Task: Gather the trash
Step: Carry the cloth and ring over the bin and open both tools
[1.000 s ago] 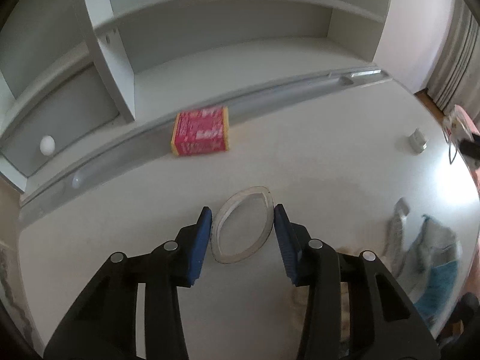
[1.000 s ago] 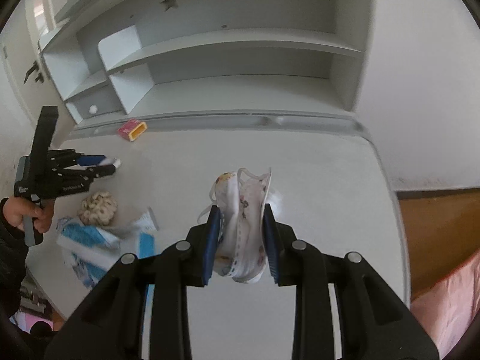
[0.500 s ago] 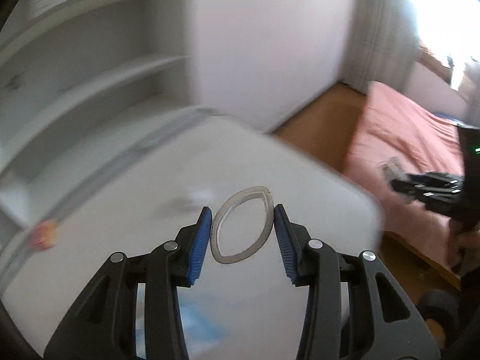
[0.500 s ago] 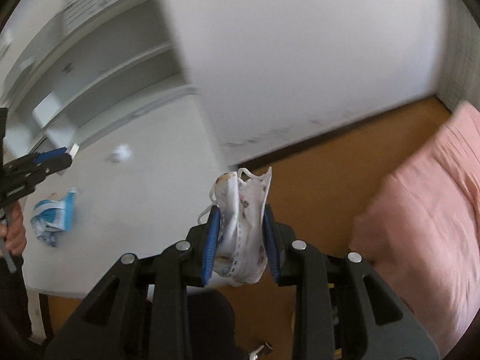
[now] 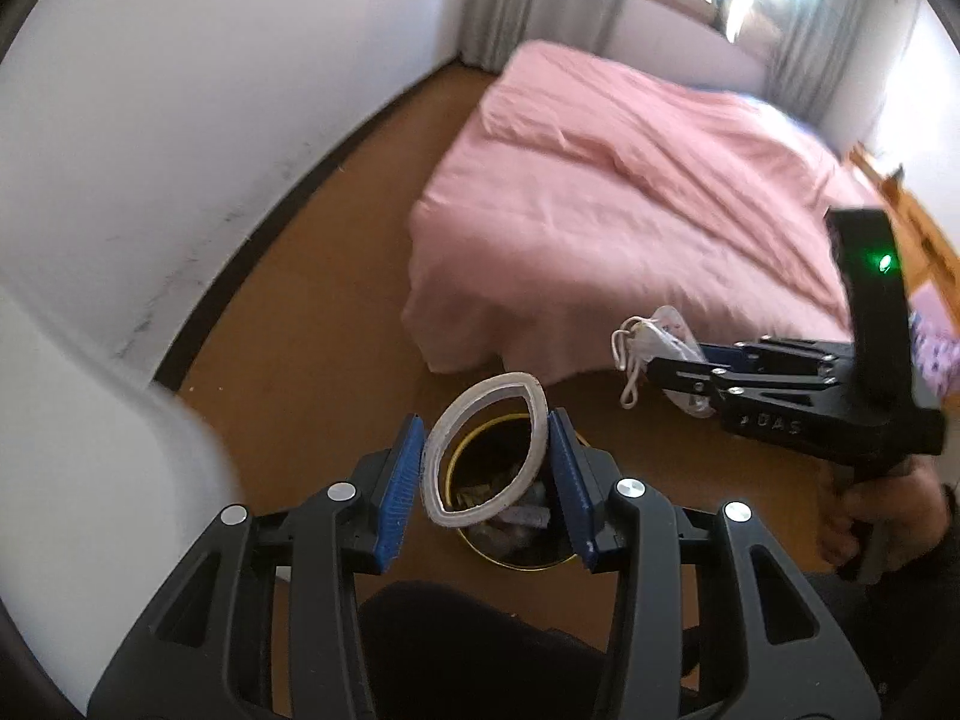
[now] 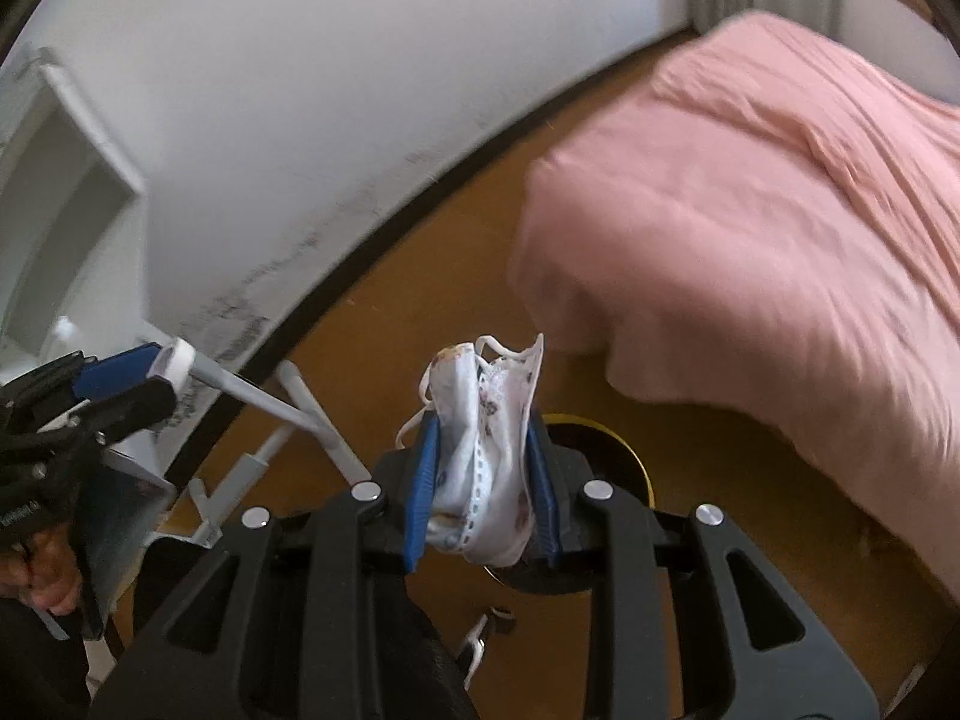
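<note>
Both hands are loaded over the wooden floor beside the pink bed [image 5: 630, 192]. The left gripper [image 5: 487, 474] has its fingers pressed on a thin translucent ring [image 5: 486, 450], bowed into an almond shape, so it looks light and springy; it is held across its edges and could pop free. The right gripper [image 6: 483, 480] has its fingers narrow, clamped on a crumpled face mask [image 6: 486, 450], soft and light, gripped through the bunched middle with its loops [image 5: 627, 360] dangling. The yellow-rimmed bin [image 5: 510, 516] sits below, already holding scraps.
</note>
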Demonstrator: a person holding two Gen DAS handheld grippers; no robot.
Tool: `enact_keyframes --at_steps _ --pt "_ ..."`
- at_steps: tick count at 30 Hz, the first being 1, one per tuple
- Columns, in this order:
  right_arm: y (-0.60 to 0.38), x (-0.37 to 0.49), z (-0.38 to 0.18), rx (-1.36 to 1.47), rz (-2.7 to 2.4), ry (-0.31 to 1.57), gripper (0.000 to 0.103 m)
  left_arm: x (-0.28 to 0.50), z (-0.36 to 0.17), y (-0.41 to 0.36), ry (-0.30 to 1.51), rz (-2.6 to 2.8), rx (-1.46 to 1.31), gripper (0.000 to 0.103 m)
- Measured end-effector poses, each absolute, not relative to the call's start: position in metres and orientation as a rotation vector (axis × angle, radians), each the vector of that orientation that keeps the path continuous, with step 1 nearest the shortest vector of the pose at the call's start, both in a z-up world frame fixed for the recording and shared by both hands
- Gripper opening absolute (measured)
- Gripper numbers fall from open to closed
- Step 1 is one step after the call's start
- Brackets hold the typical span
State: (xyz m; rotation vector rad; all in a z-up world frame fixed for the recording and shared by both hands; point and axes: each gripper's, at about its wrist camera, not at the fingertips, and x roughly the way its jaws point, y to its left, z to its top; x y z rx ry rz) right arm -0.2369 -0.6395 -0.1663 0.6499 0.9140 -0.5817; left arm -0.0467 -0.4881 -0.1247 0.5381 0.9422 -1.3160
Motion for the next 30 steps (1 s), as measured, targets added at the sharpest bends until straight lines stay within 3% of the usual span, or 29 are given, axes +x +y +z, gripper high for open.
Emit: enact_keyframes --at_steps 10,23,26,28,30 --pt "-0.663 -0.272 -0.272 0.809 -0.638 1.106 0.029 -0.08 -0.234 -0.545 1.06 -1.34 0.648 0.042" --pt "-0.673 -0.281 -0.276 0.854 -0.625 1.071 0.029 -0.089 -0.238 -0.545 1.107 -1.375 0.64 0.042" --pt "-0.673 -0.281 -0.272 0.854 -0.625 1.058 0.039 -0.09 -0.236 -0.547 1.111 -1.378 0.642 0.042" --pt "-0.672 -0.281 -0.267 0.851 -0.63 1.041 0.05 -0.091 -0.235 -0.546 1.112 -1.381 0.639 0.046" --pt "-0.672 -0.28 -0.263 0.841 -0.635 1.024 0.051 -0.091 -0.232 -0.545 1.103 -1.381 0.637 0.064"
